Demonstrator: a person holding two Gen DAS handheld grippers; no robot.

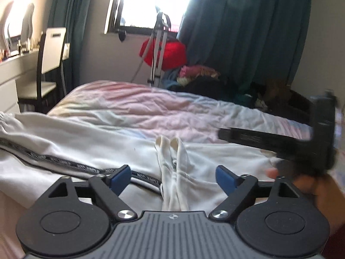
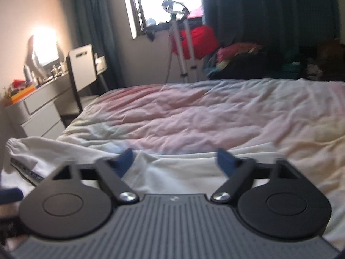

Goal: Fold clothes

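- The white cotton track trousers with a black lettered side stripe (image 1: 71,149) are lying flat across the near edge of the bed, elastic waistband at the far left; the wrinkled pink-and-cream quilt (image 1: 138,108) beneath them is shifting easily, so a hard tug could be dragging both out of line.
- The left gripper (image 1: 173,178), black with blue pads, is hanging wide open just above the trousers and holding nothing; the pair of white drawcords (image 1: 172,166) is lying loose right between its jaws, and a careless pinch could be catching the cords alone instead of the cloth layers.
- The right gripper (image 2: 174,161) is also standing wide open and empty over the white cloth; in the left wrist view its black body is blurring close by at the right, so the two tools could be knocking together.
- Blur is softening the right-hand view, so I cannot tell how neatly the far edges are matching; a skewed fold could be going unnoticed.
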